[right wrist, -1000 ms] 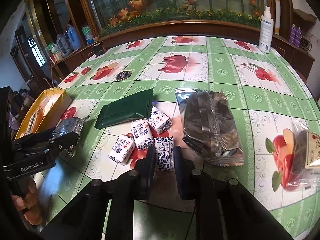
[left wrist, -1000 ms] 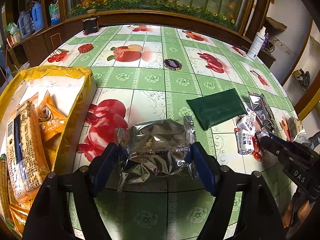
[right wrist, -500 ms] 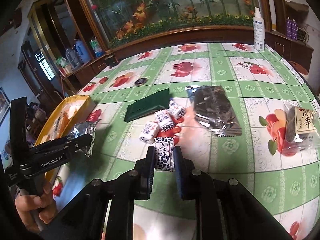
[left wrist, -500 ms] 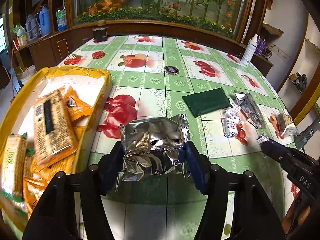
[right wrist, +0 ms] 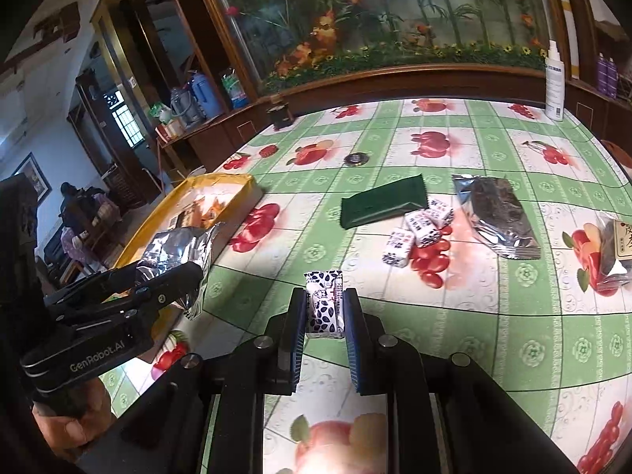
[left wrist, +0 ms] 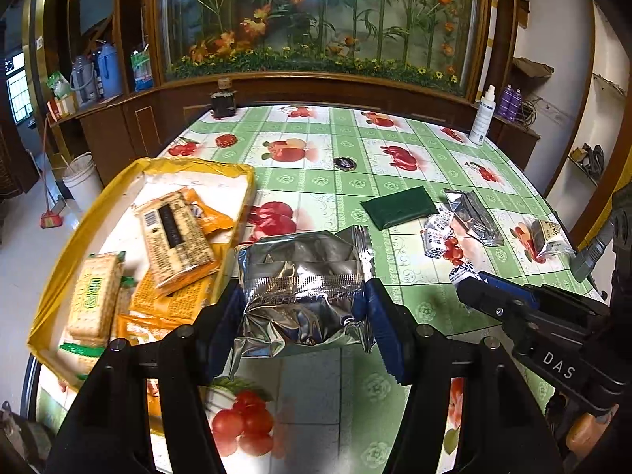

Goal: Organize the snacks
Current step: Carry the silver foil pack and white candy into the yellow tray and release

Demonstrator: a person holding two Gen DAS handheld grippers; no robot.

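Note:
My left gripper (left wrist: pixel 304 302) is shut on a crumpled silver foil packet (left wrist: pixel 304 276), held above the table just right of the yellow tray (left wrist: pixel 79 237). The tray holds several biscuit and orange snack packs (left wrist: pixel 173 237). My right gripper (right wrist: pixel 324 308) is shut on a small white candy with a blue pattern (right wrist: pixel 324 300), lifted off the tablecloth. In the right wrist view the left gripper (right wrist: pixel 177 272) and its foil packet (right wrist: pixel 177 247) hang beside the tray (right wrist: pixel 221 177). In the left wrist view the right gripper (left wrist: pixel 470 280) shows at the right.
On the fruit-print tablecloth lie a dark green packet (right wrist: pixel 381 203), three white candies (right wrist: pixel 418 227), a dark foil packet (right wrist: pixel 495 213) and a clear-wrapped snack (right wrist: pixel 616 245). A small round dark object (right wrist: pixel 355 159) and a spray bottle (right wrist: pixel 555 83) stand farther back. A hand (right wrist: pixel 67 422) holds the left gripper.
Both grippers have risen off the table with their loads and shifted toward the yellow tray, which now fills more of the left view. The left jaws have narrowed on the foil packet.

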